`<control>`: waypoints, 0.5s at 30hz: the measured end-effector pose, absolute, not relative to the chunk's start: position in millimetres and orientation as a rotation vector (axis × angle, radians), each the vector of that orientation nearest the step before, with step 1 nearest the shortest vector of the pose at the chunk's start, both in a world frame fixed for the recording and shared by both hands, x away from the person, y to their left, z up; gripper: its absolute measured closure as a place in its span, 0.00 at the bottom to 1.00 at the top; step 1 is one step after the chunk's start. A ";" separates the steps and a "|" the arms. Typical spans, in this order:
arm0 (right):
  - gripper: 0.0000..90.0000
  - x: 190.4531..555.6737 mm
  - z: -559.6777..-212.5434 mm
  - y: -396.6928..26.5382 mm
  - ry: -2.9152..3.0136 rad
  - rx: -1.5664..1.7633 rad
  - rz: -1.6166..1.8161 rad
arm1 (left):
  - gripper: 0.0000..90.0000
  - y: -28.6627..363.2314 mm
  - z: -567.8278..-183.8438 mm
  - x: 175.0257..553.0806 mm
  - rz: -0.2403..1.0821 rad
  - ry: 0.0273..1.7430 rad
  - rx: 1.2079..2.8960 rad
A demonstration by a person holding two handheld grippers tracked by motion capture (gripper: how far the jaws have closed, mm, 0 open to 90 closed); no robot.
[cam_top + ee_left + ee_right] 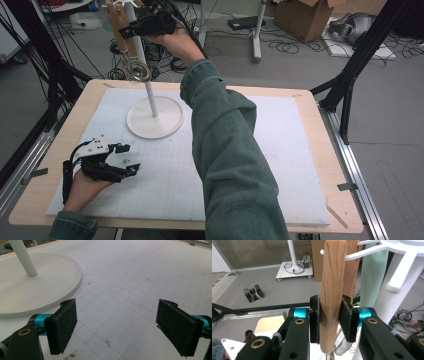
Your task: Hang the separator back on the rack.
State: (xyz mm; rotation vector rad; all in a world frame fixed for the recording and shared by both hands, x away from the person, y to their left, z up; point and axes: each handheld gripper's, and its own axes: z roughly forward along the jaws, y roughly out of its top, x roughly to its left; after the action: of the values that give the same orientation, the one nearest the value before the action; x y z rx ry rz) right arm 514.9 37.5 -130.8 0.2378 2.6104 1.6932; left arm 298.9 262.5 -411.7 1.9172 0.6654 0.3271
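Two wooden handles (332, 290) overlap; right gripper (331, 320) grasps the front one, left gripper (117, 325) released.

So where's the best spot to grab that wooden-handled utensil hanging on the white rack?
Probably mid-handle, as the right tongs do now: the wooden handle hangs upright from a hook of the white rack, with flat faces for the pads. Coming level from the side keeps clear of the hook above and the metal whisk head below.
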 end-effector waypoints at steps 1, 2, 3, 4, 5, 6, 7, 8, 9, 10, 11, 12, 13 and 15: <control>0.80 514.6 -130.9 36.9 2.609 0.245 1.694 | 0.20 262.4 -411.8 298.9 0.327 0.666 1.916; 0.80 514.4 -131.0 36.7 2.609 0.249 1.695 | 0.20 262.5 -411.9 298.8 0.327 0.668 1.917; 0.80 514.2 -131.1 36.5 2.607 0.249 1.695 | 0.20 262.5 -411.9 298.9 0.328 0.667 1.918; 0.80 513.9 -130.8 36.5 2.608 0.244 1.692 | 0.20 262.3 -411.9 298.9 0.327 0.666 1.917; 0.80 513.5 -130.7 36.2 2.609 0.246 1.693 | 0.20 262.2 -412.0 299.0 0.326 0.665 1.918; 0.80 513.6 -130.9 35.9 2.608 0.246 1.695 | 0.20 262.1 -412.0 299.1 0.326 0.666 1.919; 0.80 513.6 -131.1 35.4 2.604 0.254 1.698 | 0.20 262.1 -411.9 299.2 0.327 0.665 1.919; 0.80 513.7 -131.3 34.8 2.602 0.257 1.700 | 0.20 262.1 -412.2 299.1 0.325 0.663 1.919; 0.80 514.0 -131.8 34.3 2.598 0.258 1.702 | 0.20 262.1 -412.3 299.2 0.325 0.664 1.919; 0.80 514.0 -132.0 34.0 2.597 0.262 1.703 | 0.20 262.1 -412.3 299.3 0.325 0.664 1.922; 0.80 513.9 -132.2 33.6 2.596 0.271 1.704 | 0.20 261.8 -412.7 299.5 0.323 0.663 1.924; 0.80 514.1 -132.7 33.6 2.592 0.270 1.705 | 0.20 261.1 -413.1 299.5 0.319 0.664 1.924; 0.80 514.2 -132.9 33.5 2.590 0.267 1.705 | 0.20 260.5 -413.0 299.4 0.318 0.662 1.924; 0.80 514.1 -133.1 33.1 2.588 0.272 1.708 | 0.20 260.4 -413.0 299.5 0.321 0.661 1.925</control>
State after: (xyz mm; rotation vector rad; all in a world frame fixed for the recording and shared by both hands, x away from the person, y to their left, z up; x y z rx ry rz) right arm 514.1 33.1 -133.1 0.2723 2.5880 1.7083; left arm 299.5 260.4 -413.0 1.9255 0.6614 0.3212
